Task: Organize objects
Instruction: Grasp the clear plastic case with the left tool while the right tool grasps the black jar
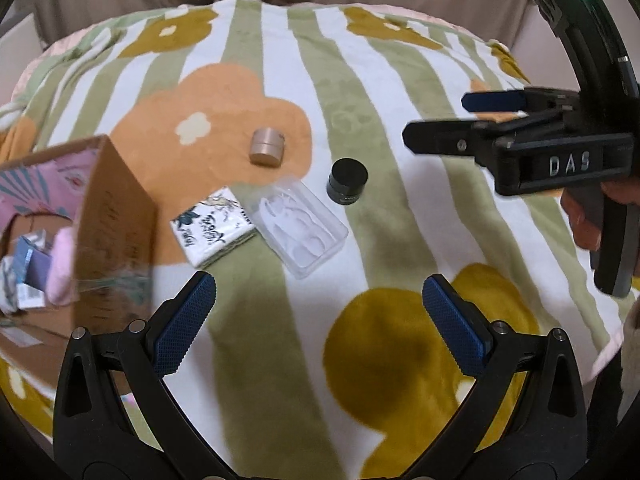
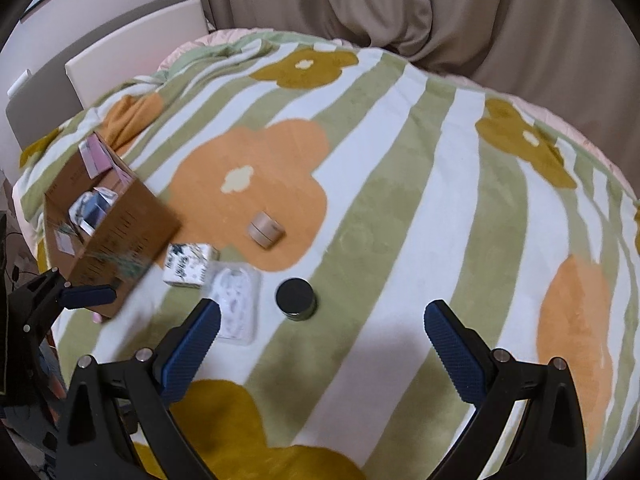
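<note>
On the flowered blanket lie a beige round jar (image 1: 267,147) (image 2: 266,230), a black round jar (image 1: 347,181) (image 2: 296,299), a clear plastic case (image 1: 302,230) (image 2: 237,306) and a white patterned packet (image 1: 214,226) (image 2: 190,265). A cardboard box (image 1: 116,216) (image 2: 120,236) at the left holds several small packages. My left gripper (image 1: 319,312) is open and empty, short of the case. My right gripper (image 2: 322,340) is open and empty, just short of the black jar; it also shows in the left wrist view (image 1: 436,118), hovering to the right of the jars.
The blanket (image 2: 400,184) covers a bed that falls off at its edges. A beige curtain (image 2: 400,8) hangs behind it. White and grey panels (image 2: 132,44) stand at the far left. The left gripper's finger shows beside the box in the right wrist view (image 2: 86,295).
</note>
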`<state>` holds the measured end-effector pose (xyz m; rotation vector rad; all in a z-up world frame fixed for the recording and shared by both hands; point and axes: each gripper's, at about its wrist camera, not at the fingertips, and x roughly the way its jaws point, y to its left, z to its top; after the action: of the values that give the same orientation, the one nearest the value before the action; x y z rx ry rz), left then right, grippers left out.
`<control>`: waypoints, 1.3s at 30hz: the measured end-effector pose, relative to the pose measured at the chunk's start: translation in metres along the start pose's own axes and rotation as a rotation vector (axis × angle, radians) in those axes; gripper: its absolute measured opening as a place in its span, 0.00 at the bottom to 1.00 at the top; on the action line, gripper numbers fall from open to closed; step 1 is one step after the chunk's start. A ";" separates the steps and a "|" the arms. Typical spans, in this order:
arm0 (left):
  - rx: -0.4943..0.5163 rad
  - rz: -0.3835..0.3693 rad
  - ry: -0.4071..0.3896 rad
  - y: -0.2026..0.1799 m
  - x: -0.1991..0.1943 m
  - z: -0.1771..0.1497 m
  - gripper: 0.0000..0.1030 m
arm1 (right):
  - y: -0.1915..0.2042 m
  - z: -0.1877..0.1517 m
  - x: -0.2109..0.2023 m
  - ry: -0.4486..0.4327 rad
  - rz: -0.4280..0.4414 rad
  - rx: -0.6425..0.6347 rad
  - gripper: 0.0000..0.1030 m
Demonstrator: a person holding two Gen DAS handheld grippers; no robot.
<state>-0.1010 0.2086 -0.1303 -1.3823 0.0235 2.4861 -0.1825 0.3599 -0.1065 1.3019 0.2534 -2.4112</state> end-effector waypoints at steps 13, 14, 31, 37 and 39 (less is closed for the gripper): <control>-0.086 0.068 0.021 0.001 0.068 0.018 0.96 | -0.013 -0.003 0.072 0.081 0.095 -0.057 0.84; -0.087 0.073 0.021 0.001 0.071 0.020 0.96 | -0.013 -0.002 0.077 0.085 0.107 -0.056 0.82; -0.097 0.127 0.030 0.004 0.091 0.033 0.74 | -0.001 0.000 0.102 0.133 0.208 -0.078 0.60; -0.088 0.110 0.063 0.006 0.097 0.031 0.62 | 0.000 -0.001 0.104 0.149 0.240 -0.067 0.41; -0.087 0.102 0.064 0.007 0.097 0.030 0.62 | 0.002 -0.001 0.104 0.153 0.246 -0.065 0.35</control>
<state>-0.1753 0.2307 -0.1955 -1.5317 -0.0006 2.5522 -0.2323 0.3329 -0.1932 1.4014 0.1987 -2.0864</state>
